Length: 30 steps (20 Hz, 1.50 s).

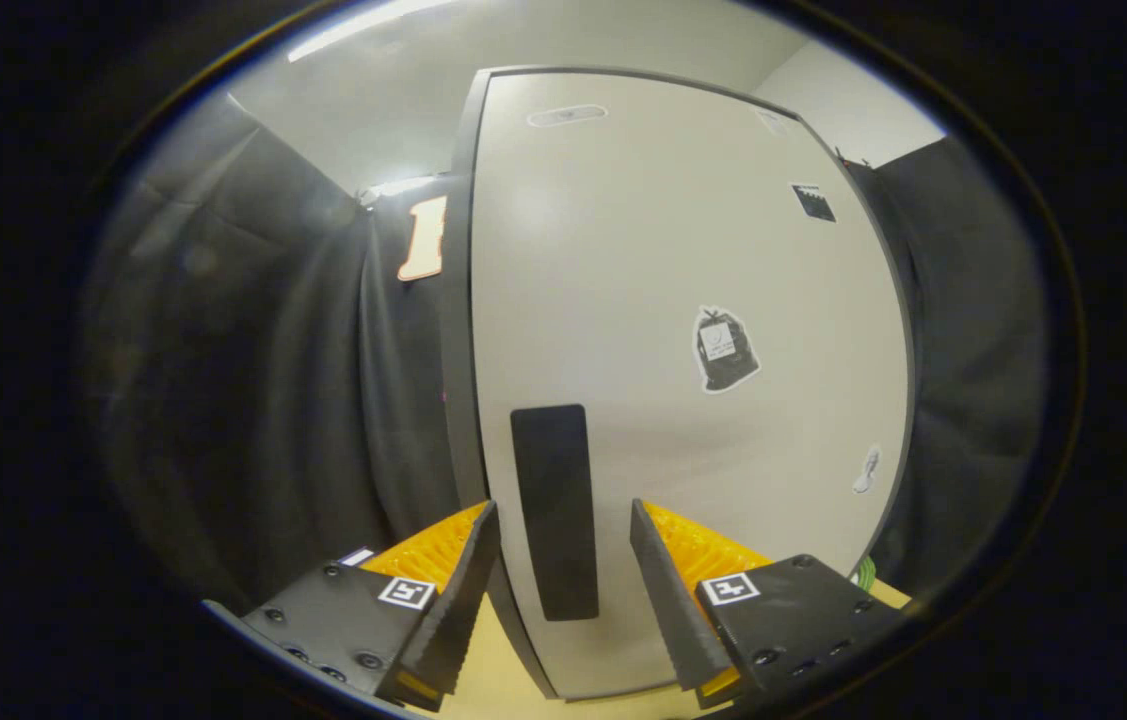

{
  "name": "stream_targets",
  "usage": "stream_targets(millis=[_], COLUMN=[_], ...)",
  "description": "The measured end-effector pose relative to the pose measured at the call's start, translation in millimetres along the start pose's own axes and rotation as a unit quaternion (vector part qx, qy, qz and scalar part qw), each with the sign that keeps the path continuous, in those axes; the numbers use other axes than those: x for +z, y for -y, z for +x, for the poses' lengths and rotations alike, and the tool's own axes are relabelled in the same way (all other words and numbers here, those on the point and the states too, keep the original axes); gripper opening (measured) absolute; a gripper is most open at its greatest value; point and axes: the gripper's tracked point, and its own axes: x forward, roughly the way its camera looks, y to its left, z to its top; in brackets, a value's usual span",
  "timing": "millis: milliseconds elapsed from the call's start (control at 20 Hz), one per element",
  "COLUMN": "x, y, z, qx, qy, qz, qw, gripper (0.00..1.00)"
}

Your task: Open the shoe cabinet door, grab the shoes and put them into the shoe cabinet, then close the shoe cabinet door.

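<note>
1. Two fingers of the gripper (563,560) are nearest to the camera; they stand apart with a wide gap, so the gripper is open and holds nothing.
2. Each finger carries a small square marker on its top near the base, and the ribbed pads (698,555) face each other across the gap.
3. Between the fingers, just ahead of them, is the dark vertical handle (553,510) of the shoe cabinet door (663,250). I cannot tell if the fingertips touch the door.
4. This door is a pale flat panel with a dark edge on its left side, and it appears closed.
5. On the door are several stickers: a black bag-shaped sticker (723,348) to the right of the handle and higher, a small dark square sticker (813,202) near the upper right corner, a small white sticker (867,470) low by the right edge, and a pale oval mark (566,115) near the top.
6. Black cloth (263,350) hangs on the left of the cabinet and also on the right, behind the door edge.
7. Under the fingers and the bottom of the door a light wooden floor (493,670) is visible.
8. Something green (866,572) shows just beyond the right finger, too small to identify.
9. Above, a pale ceiling with a bright strip light (363,30) is seen.
</note>
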Motion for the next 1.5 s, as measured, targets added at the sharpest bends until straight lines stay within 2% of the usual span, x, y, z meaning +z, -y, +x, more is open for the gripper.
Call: stream_targets(millis=[250, 450, 500, 750, 800, 950, 1500], x=[-10, -10, -7, -10, -12, -11, -9], y=[0, -1, -5, -5, -5, -4, 5], z=[7, 9, 4, 8, 14, 9, -19], qx=[0.004, 0.005, 0.016, 0.012, 0.009, 0.005, -0.013], qy=[-0.017, -0.009, -0.011, -0.014, -0.012, -0.016, -0.007], qz=[0.001, -0.001, 0.004, 0.005, 0.005, 0.011, 0.030], qw=[1.000, 1.000, 1.000, 1.000, 1.000, 1.000, 0.999], gripper=[0.81, 0.60, 0.55, 0.29, 0.28, 0.13, 0.13])
